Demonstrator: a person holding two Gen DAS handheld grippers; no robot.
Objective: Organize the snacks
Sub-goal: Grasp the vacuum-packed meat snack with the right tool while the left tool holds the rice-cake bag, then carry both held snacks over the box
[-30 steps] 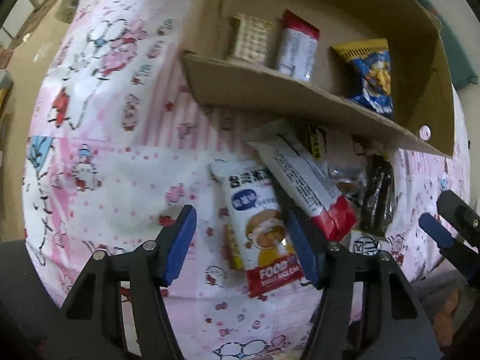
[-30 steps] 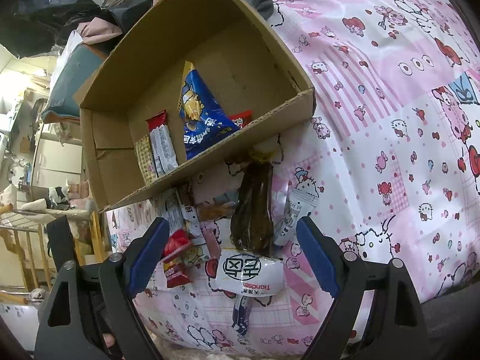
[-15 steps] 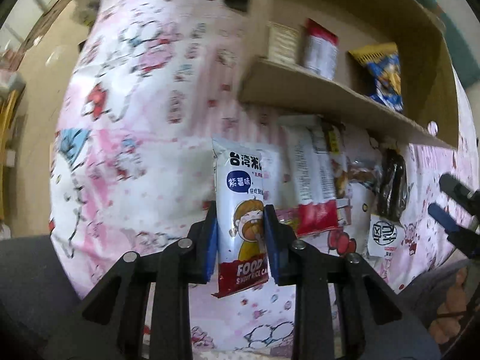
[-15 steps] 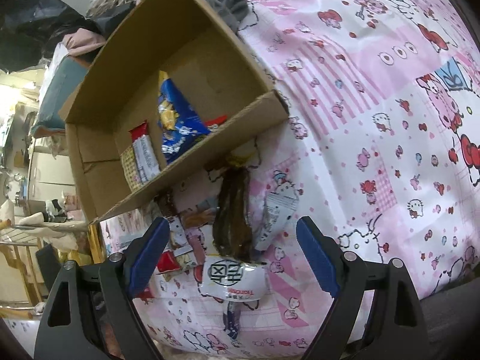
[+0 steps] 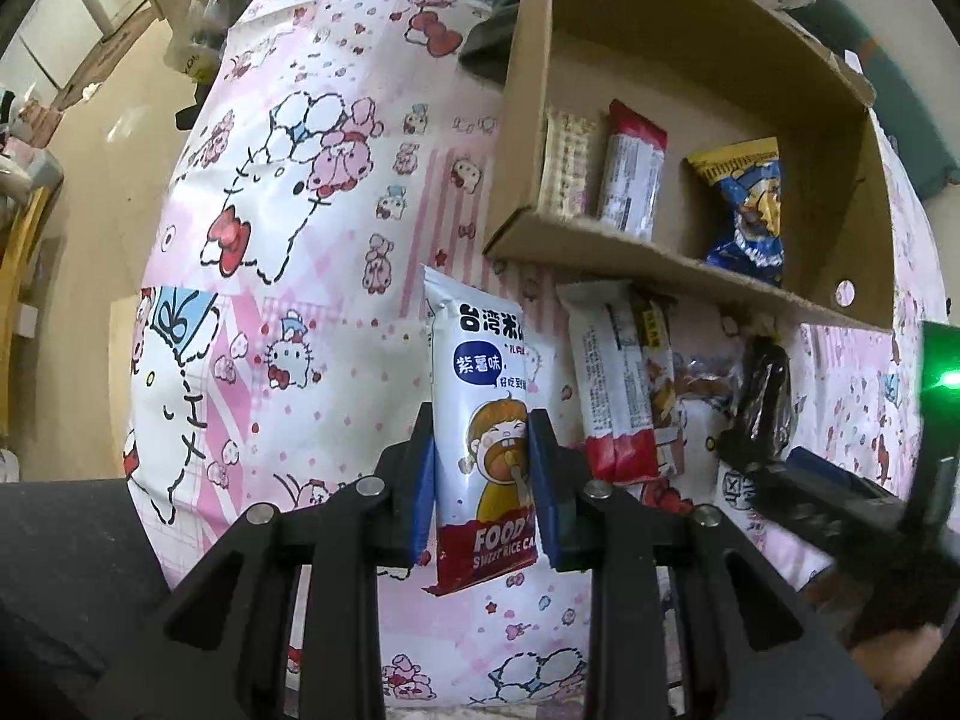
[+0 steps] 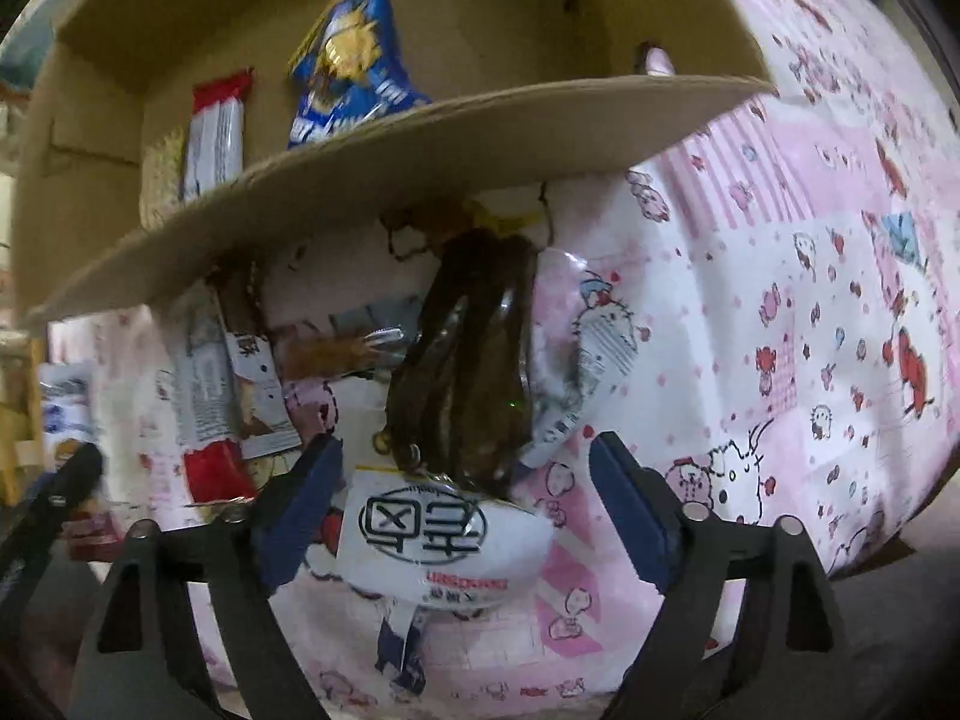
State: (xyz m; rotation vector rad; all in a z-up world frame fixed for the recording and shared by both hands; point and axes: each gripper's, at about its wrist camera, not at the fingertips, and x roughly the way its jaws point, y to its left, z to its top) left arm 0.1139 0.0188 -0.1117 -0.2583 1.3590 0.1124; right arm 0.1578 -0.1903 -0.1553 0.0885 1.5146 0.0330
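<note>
The cardboard box (image 5: 690, 252) fills more of both views than a second ago: in the left wrist view its open side now sits at one o'clock, and in the right wrist view its front wall arches across the upper half.

The pink cartoon-print sheet (image 5: 312, 252) shows more of its left side than before.

The left gripper (image 5: 483, 483), which a second ago stood spread on either side of the rice cake packet (image 5: 483, 414), has pinched it by its lower half, blue pads pressed on both long edges. The packet was lying tilted on the sheet; it now stands straight at twelve o'clock from the pads, in front of the box wall. Its face reads "FOOD" and "SWEET RICE CA", with Chinese characters above.

The right gripper (image 6: 465, 507) has dropped closer to the dark snack pack (image 6: 468, 372) and the white packet (image 6: 447, 534) with red lettering, too blurred to read. Its jaws stay spread wide, the white packet between them, untouched.

Inside the box lie a blue and yellow bag (image 5: 747, 210), a red-ended bar (image 5: 633, 174) and a cracker pack (image 5: 567, 162).
</note>
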